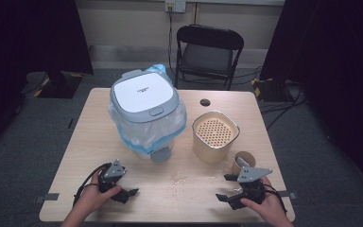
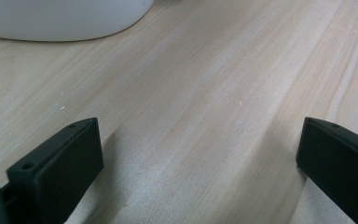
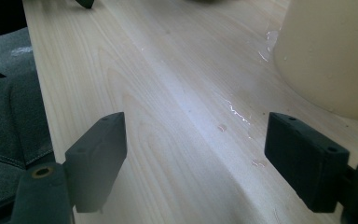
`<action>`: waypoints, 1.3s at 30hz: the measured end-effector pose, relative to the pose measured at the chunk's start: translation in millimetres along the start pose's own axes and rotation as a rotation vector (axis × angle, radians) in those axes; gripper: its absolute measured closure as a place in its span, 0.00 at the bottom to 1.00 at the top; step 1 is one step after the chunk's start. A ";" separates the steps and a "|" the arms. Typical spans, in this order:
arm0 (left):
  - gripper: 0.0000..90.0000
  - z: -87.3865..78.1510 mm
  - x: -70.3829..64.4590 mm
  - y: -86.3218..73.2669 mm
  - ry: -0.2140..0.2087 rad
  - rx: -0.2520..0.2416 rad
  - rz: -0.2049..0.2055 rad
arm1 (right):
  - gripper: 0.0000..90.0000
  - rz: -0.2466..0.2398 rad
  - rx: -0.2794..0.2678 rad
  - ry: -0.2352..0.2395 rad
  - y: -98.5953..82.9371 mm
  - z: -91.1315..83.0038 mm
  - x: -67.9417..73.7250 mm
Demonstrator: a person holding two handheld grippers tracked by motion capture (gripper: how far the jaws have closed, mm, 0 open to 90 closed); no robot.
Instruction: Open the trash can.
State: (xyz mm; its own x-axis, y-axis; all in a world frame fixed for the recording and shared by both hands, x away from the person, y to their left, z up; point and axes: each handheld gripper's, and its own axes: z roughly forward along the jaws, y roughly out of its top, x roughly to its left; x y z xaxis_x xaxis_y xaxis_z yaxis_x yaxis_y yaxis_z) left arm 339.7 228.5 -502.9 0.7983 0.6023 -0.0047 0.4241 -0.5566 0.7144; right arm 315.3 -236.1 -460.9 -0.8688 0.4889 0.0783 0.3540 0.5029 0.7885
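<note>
A white bin point(image 1: 144, 111) with a grey-rimmed shut lid and a clear bag liner stands at the table's centre left. Beside it on the right is a beige container point(image 1: 215, 135) with a perforated insert; its wall point(image 3: 326, 51) rises close by in the right gripper view. My left gripper point(image 1: 125, 191) rests near the front edge, open, with bare wood between its jaws point(image 2: 200, 154). My right gripper point(image 1: 226, 187) lies at the front right, pointing left, also open and empty point(image 3: 196, 158).
A cardboard roll point(image 1: 243, 162) lies just behind my right gripper. Small wet streaks point(image 1: 184, 179) mark the wood point(image 3: 235, 112) between the grippers. A pale rounded base point(image 2: 60, 18) sits ahead of the left gripper. A black chair point(image 1: 208, 52) stands behind the table.
</note>
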 end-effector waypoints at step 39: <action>0.00 0.2 -0.4 0.0 0.007 -0.002 -0.002 | 0.28 -0.071 0.097 0.066 85.9 -3.8 -3.8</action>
State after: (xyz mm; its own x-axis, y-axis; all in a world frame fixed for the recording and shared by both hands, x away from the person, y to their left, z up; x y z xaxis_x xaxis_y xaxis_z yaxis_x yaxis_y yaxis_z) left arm 339.5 228.1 -503.1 0.7943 0.6076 -0.0008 0.4249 -0.5546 0.7155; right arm 347.6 -197.4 -391.2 -0.9127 0.4030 0.0672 0.3198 0.6024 0.7314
